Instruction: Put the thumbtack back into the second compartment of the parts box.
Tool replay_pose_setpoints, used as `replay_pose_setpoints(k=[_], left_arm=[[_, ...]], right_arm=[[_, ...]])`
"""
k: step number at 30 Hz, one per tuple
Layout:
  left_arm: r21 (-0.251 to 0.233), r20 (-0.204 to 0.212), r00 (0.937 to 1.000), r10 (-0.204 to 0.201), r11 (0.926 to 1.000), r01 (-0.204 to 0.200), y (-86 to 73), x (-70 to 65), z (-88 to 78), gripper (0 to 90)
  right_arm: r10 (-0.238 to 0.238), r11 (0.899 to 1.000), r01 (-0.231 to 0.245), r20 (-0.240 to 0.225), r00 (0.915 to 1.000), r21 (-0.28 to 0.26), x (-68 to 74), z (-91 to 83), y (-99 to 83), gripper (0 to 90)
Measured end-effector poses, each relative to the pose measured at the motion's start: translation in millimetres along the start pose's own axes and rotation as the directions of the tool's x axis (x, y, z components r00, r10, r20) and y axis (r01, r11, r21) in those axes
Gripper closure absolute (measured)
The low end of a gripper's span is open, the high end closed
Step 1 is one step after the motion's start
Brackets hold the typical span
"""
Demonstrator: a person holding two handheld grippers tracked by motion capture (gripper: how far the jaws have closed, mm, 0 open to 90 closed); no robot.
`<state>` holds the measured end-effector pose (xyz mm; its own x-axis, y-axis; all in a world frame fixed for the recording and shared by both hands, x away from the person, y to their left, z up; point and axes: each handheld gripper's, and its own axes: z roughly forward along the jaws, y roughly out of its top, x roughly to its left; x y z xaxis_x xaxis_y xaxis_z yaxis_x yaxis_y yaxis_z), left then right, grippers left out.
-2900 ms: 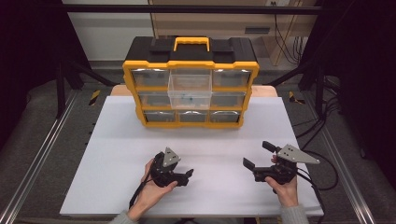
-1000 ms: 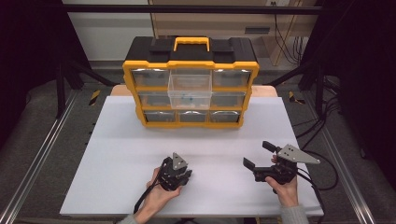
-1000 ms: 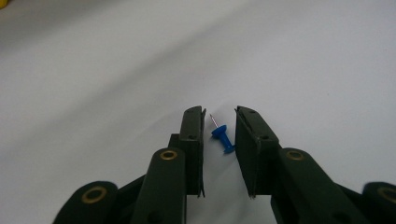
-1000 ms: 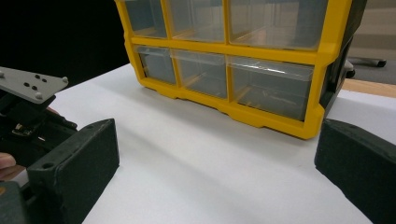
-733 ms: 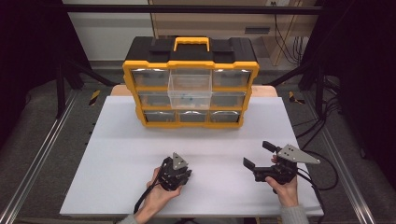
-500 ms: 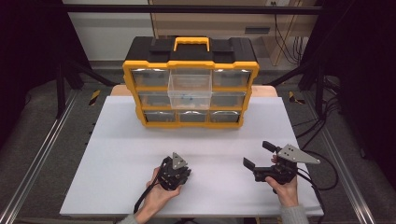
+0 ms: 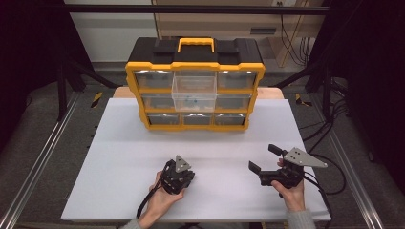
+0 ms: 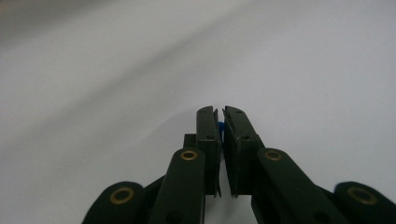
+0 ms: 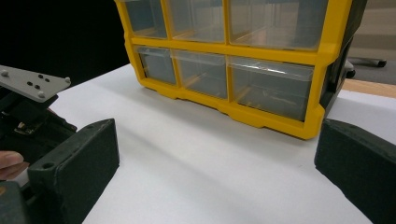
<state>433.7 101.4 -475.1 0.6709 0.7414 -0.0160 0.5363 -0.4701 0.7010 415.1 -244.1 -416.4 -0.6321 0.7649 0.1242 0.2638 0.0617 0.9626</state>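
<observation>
A yellow and black drawer organizer (image 7: 195, 90) stands at the back of the white table (image 7: 119, 152); it also shows in the right gripper view (image 9: 299, 58). Its clear middle drawer (image 7: 194, 93) is pulled out and holds small blue bits. My left gripper (image 7: 178, 183) points down at the table near the front edge. Its jaws (image 8: 220, 111) have just been closing and pinch a small blue piece (image 8: 220, 127) between the pads. My right gripper (image 7: 264, 158) rests at the front right, open and holding nothing (image 9: 217, 149).
The other drawers of the organizer are pushed in. Metal rails (image 7: 43, 157) run along both sides of the table. Cables (image 7: 329, 167) trail off to the right, and a black frame stands behind.
Since the earliest frame my left gripper has shifted a little to the right and tipped down onto the table, its jaws drawn together. The right gripper has not moved.
</observation>
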Motion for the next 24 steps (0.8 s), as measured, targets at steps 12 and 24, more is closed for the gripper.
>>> replay_pose_setpoints(k=[12, 24], left_arm=[[-0.019, 0.014, 0.9999, 0.01, 0.9998, -0.01, 2.9, 1.4, -9.4, 84.2], [-0.055, 0.025, 0.9997, -0.002, 0.9985, 0.003, 8.3, 10.2, -25.5, 84.2]], right_arm=[[-0.008, 1.0, 0.008, -0.002, 1.0, 0.001, -0.4, 1.1, -0.8, 0.6], [-0.011, 1.0, 0.011, -0.002, 0.9999, 0.002, -0.5, 1.2, -1.0, 0.5]])
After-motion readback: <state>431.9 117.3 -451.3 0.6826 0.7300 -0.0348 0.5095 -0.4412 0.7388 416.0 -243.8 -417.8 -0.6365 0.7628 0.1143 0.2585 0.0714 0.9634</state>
